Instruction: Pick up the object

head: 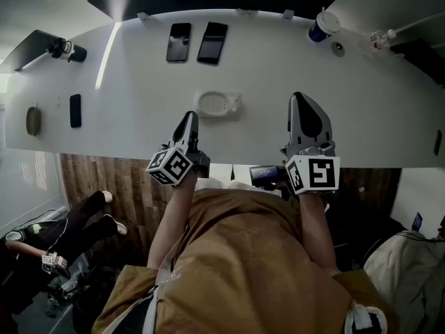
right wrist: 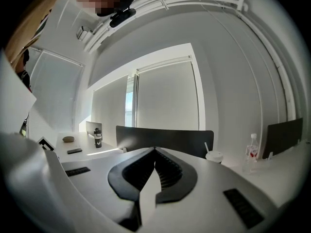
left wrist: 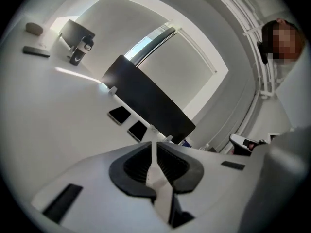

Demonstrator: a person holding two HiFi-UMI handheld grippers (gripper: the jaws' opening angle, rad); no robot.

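White table; left claw and right claw both clenched, empty.
A pale dish lies between their tips, two phones beyond.

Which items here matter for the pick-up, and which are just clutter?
Job in hand:
- left gripper, shut, empty
- right gripper, shut, empty
- white dish, probably the target, since it lies nearest the grippers

Lying about:
- black phone
- second black phone
- lidded cup
- clear bottle
- small dark handset
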